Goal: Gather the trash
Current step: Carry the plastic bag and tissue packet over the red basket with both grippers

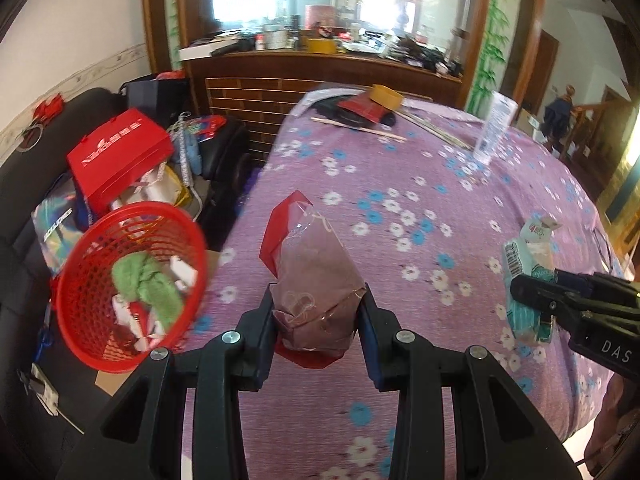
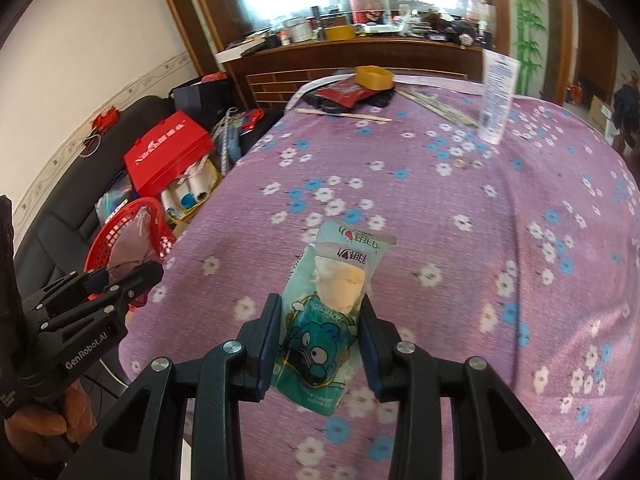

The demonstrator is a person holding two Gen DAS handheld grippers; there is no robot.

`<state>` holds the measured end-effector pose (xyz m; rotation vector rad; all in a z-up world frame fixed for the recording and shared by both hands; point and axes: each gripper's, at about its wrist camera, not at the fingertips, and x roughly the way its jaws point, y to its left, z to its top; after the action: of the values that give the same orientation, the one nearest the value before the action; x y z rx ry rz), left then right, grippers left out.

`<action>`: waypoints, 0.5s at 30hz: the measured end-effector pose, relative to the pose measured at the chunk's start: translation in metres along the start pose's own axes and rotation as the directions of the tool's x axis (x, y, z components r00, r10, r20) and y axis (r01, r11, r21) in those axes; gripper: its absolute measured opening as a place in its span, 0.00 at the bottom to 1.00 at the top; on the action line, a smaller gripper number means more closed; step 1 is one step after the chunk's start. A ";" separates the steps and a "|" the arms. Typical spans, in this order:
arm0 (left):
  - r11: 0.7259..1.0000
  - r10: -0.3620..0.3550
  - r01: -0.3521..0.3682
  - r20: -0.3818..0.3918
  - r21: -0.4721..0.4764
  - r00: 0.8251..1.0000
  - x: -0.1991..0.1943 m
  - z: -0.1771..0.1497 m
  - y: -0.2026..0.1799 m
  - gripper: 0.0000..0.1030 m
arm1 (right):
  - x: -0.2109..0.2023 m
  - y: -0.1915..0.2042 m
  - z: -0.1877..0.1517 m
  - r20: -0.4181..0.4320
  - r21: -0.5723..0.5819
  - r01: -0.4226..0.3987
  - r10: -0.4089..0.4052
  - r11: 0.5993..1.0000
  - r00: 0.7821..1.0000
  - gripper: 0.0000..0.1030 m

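**Both hands loaded, the basket is next**

The jaws of the left gripper (image 1: 318, 312) are closed narrow on a crumpled clear wrapper (image 1: 316, 284) with a red part behind it; the pads press it from both sides and it stands up between them, lifted above the cloth. The jaws of the right gripper (image 2: 320, 332) hold in the same way a teal snack packet (image 2: 328, 320), flat and partly see-through, with a blue cartoon figure printed on it and something pale inside near the top.

So I judge the picking step is finished for these two pieces, and the step in hand is to carry them to the bin. The red mesh basket (image 1: 120, 280) stands lower, just beside the left edge of the tabletop (image 1: 400, 200), and it has already a green rag and some white and red scraps inside. The left gripper is the nearer one. The next move calls for bringing each gripper over the rim and only then opening, because both pieces are light film and may drift past the basket.

Farther on the flowered purple cloth remain a white tube (image 1: 496, 124) standing upright, thin wooden sticks (image 1: 356, 128) and a yellow tape roll (image 1: 386, 96) at the far edge.
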<state>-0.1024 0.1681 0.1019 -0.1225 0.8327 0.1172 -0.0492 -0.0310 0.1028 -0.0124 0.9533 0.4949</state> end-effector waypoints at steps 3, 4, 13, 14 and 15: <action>0.999 0.021 -0.020 0.010 -0.042 1.000 -0.007 0.002 0.026 0.34 | 0.007 0.018 0.008 -0.010 -0.030 -0.023 0.023 0.999 1.000 0.38; 0.998 0.028 -0.027 0.012 -0.052 1.000 -0.008 0.003 0.033 0.34 | 0.010 0.023 0.010 -0.012 -0.037 -0.032 0.032 0.999 0.999 0.38; 0.976 0.119 -0.111 0.031 -0.187 0.992 -0.027 0.009 0.126 0.34 | 0.033 0.096 0.046 -0.033 -0.109 -0.167 0.164 0.980 0.986 0.39; 0.973 0.129 -0.120 0.030 -0.197 0.991 -0.028 0.009 0.134 0.34 | 0.036 0.104 0.049 -0.036 -0.116 -0.181 0.178 0.977 0.983 0.39; 0.969 0.139 -0.130 0.031 -0.209 0.990 -0.029 0.010 0.144 0.34 | 0.038 0.112 0.053 -0.037 -0.124 -0.191 0.188 0.974 0.981 0.39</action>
<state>-0.1367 0.3098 0.1212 -0.2581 0.7822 0.3338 -0.0359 0.0956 0.1269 -0.0426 0.9506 0.7334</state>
